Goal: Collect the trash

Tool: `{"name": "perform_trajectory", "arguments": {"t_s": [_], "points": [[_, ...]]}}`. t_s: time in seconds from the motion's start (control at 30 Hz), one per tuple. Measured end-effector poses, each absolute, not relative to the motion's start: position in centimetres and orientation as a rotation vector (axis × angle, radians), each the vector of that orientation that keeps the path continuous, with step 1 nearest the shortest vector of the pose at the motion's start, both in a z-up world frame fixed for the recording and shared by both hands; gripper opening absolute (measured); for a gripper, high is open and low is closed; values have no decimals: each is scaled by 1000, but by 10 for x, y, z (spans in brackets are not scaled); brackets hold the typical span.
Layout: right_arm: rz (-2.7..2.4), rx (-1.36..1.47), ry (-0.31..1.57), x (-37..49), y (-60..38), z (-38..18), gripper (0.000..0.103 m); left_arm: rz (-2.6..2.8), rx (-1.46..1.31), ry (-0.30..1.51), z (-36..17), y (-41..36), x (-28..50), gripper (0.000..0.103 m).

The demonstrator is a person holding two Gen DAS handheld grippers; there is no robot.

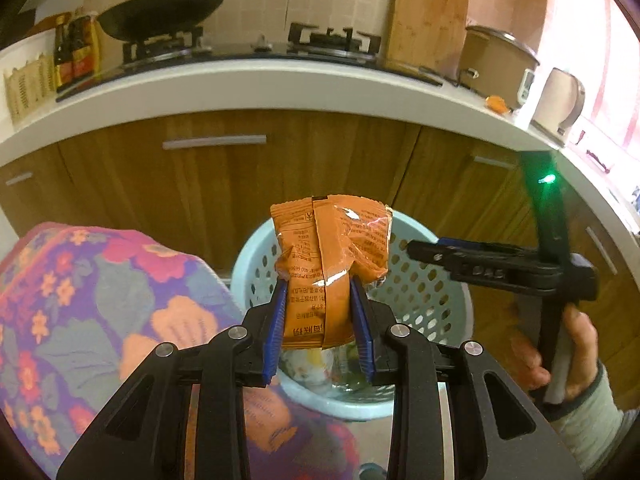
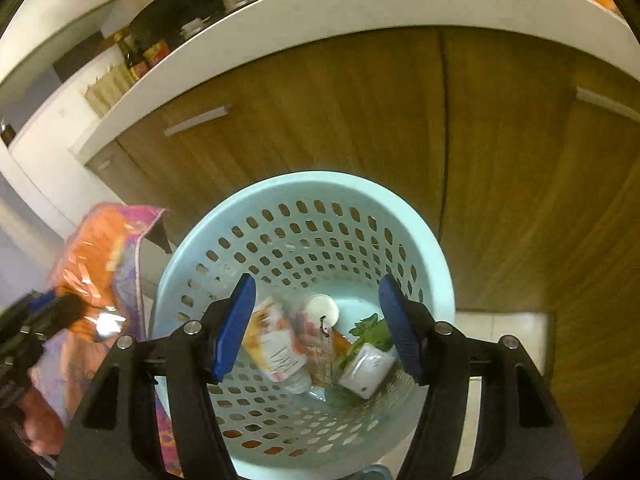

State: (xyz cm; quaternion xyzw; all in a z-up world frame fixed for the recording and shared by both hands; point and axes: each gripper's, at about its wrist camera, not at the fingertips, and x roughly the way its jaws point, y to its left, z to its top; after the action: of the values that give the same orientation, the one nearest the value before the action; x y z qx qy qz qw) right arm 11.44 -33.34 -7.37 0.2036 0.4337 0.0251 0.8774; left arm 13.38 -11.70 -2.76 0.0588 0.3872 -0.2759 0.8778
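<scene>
Pinching a crinkled orange foil packet (image 1: 330,268) between its blue ribbed pads, the left tool (image 1: 322,312) holds it upright above the pale blue plastic basket (image 2: 188,276), whose round wall is pierced with oval holes. The right tool (image 2: 316,328) hangs over the basket mouth with its pads spread wide and nothing between them. Inside lie a clear bottle (image 2: 280,356), a white box (image 2: 366,372) and green leaves (image 2: 370,332). A floral cloth (image 1: 92,300) crowds the basket's left rim; wooden cabinet doors (image 2: 340,112) stand close behind, under the white surface (image 1: 248,88).
</scene>
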Motion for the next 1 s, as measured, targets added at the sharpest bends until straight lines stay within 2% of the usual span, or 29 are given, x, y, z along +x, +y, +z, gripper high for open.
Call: {"name": "perform_trajectory", "arguments": {"t_s": [0.13,0.2,0.27,0.37,0.5,1.0], "points": [[50,445,900,111,-340,-73,61,-528,128,830,-39,-129,143,42],[56,441,895,107,-337,-72,61,-491,145,824,-42,-132,144,59],[60,428,888,103,-335,-69,61,-461,151,805,-41,-131,142,69],[66,400,868,97,-328,-62,69,-412,150,767,-35,-125,134,84],[83,380,842,93,-317,-51,71,-340,139,713,-23,-111,121,87],[103,213,695,55,-247,6,79,-139,51,595,7,-49,64,88]]}}
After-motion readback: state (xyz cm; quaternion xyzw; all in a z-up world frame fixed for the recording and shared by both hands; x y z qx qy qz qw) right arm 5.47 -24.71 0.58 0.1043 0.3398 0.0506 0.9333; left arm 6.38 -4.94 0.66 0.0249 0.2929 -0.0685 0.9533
